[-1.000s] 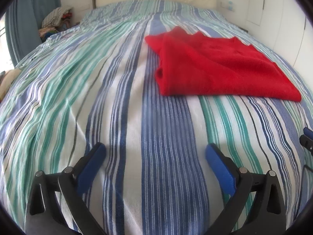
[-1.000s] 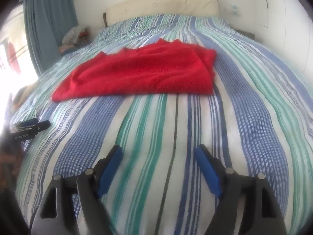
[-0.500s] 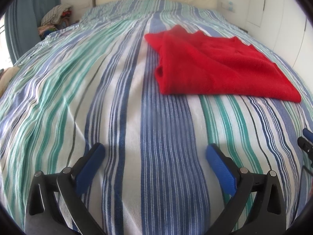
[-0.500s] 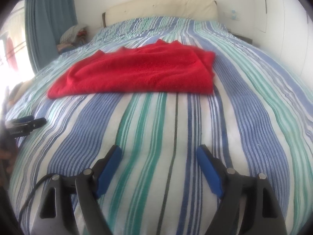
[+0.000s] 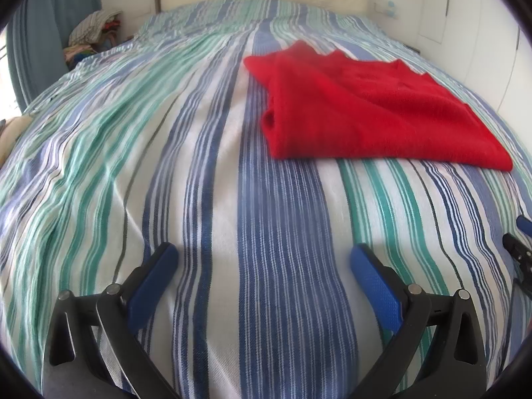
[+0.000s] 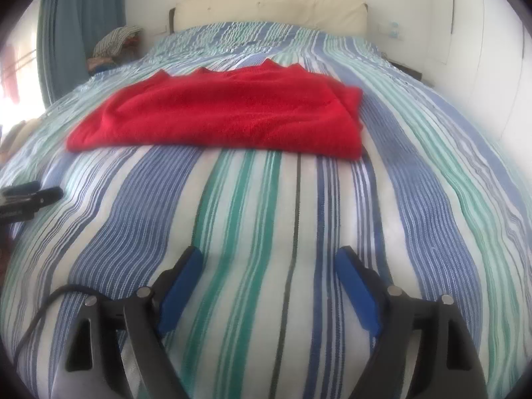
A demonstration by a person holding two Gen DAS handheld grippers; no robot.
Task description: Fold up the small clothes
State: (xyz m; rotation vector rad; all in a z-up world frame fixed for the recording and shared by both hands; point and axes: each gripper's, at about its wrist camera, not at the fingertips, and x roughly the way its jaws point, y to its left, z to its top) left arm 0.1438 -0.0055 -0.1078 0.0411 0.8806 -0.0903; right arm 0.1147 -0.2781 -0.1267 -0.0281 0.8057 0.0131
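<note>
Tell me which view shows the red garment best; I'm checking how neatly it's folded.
The right wrist view: the red garment lies centred and whole, its layered folded edge at the right. The left wrist view shows the red garment off to the right, its bunched left fold clear.

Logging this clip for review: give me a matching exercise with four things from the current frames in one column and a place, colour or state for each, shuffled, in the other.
Things:
1. red garment
2. bedspread
3. left gripper
4. headboard

Descriptions:
A. cream, at the far end of the bed
B. jaws open, holding nothing
C. striped blue, green and white
D. folded, lying flat on the bed

Pairs: 1-D, 2-C, 3-B, 4-A
</note>
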